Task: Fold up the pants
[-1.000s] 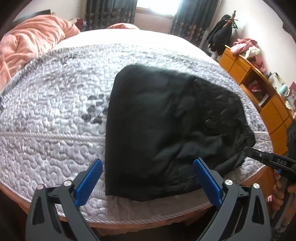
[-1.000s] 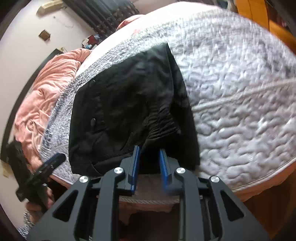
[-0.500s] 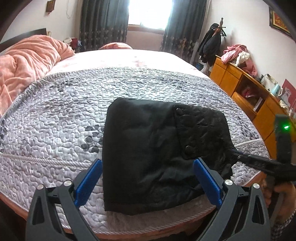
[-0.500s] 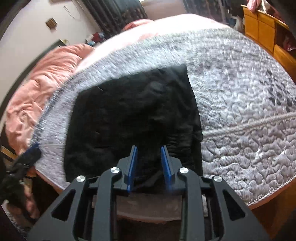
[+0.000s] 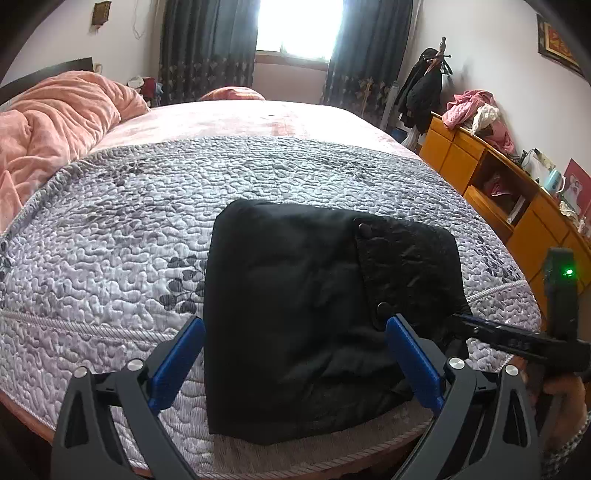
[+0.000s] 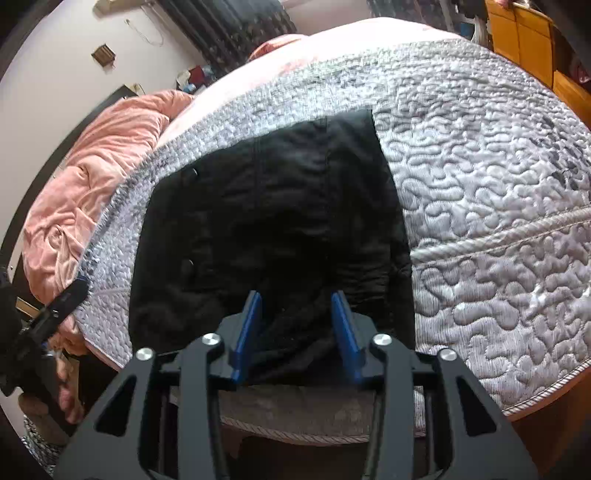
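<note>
- Lying folded into a thick dark block, the pants (image 5: pixel 295 314) sit on the quilt (image 5: pixel 110 258) close to the near edge of the bed, with two snap buttons showing along a flap on their right part.
- Seen from the right wrist, the same pants (image 6: pixel 273 221) reach almost to the rim of the quilt (image 6: pixel 498 221), a crumpled bunch of cloth nearest the camera.
- The right gripper (image 6: pixel 297 328) has just been opening its jaws; they now stand apart over that bunched near edge, cloth lying between the blue pads, which no longer pinch it.
- From the left wrist, the right gripper (image 5: pixel 458 319) pokes in from the right, its tip at the right edge of the pants, with a hand (image 5: pixel 561 391) on its handle and a green light glowing above.
- The left gripper (image 5: pixel 291 360) hangs spread wide in front of the pants, both blue pads clear of the cloth, holding nothing.
- In the right wrist view the left gripper (image 6: pixel 70 295) shows small at the left edge, beyond the corner of the bed.
- A pink blanket (image 5: pixel 48 122) is heaped at the left of the bed.
- An orange cabinet (image 5: pixel 517 206) with clothes on top stands along the right wall, and a curtained window (image 5: pixel 295 29) is at the far end.
</note>
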`<state>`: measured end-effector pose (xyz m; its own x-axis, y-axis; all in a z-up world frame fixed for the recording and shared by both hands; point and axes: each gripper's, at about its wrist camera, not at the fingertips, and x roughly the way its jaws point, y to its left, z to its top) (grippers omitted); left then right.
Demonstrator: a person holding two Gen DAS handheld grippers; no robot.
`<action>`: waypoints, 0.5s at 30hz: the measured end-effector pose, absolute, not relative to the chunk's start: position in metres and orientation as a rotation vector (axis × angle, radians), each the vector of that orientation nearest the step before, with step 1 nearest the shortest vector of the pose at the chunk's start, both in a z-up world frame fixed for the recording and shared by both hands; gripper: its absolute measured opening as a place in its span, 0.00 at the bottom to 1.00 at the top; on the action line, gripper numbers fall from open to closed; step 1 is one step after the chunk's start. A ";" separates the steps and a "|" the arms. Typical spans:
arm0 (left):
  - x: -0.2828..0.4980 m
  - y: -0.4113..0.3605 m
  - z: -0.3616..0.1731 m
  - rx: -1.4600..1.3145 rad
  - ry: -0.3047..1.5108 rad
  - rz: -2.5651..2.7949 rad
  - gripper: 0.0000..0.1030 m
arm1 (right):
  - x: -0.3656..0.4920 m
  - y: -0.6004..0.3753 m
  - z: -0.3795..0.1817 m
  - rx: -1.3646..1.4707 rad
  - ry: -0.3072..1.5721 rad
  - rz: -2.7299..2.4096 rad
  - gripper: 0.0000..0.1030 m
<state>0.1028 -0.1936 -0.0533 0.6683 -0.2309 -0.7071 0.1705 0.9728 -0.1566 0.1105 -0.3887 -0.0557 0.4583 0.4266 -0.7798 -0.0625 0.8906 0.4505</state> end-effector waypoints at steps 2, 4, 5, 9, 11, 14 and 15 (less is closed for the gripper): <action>0.105 -0.194 -0.052 -0.084 0.806 -0.230 0.96 | 0.111 -0.391 -0.050 0.376 1.046 0.306 0.42; 0.106 -0.195 -0.052 -0.083 0.804 -0.234 0.96 | 0.111 -0.394 -0.045 0.376 1.032 0.304 0.43; 0.107 -0.195 -0.051 -0.079 0.802 -0.235 0.96 | 0.111 -0.396 -0.042 0.377 1.025 0.299 0.44; 0.113 -0.196 -0.053 -0.071 0.808 -0.248 0.96 | 0.114 -0.407 -0.035 0.377 0.994 0.277 0.68; 0.122 -0.195 -0.060 -0.087 0.850 -0.282 0.96 | 0.120 -0.413 -0.037 0.346 0.992 0.251 0.74; 0.143 -0.185 -0.079 -0.173 0.960 -0.335 0.96 | 0.131 -0.422 -0.044 0.346 1.013 0.250 0.85; 0.150 -0.178 -0.087 -0.211 0.990 -0.339 0.96 | 0.136 -0.426 -0.049 0.355 1.030 0.265 0.88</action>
<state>0.1502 -0.1783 -0.0867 0.5025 -0.3736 -0.7797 0.1834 0.9274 -0.3261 0.1364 -0.4256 -0.0487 0.4913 0.3774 -0.7850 -0.0486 0.9117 0.4080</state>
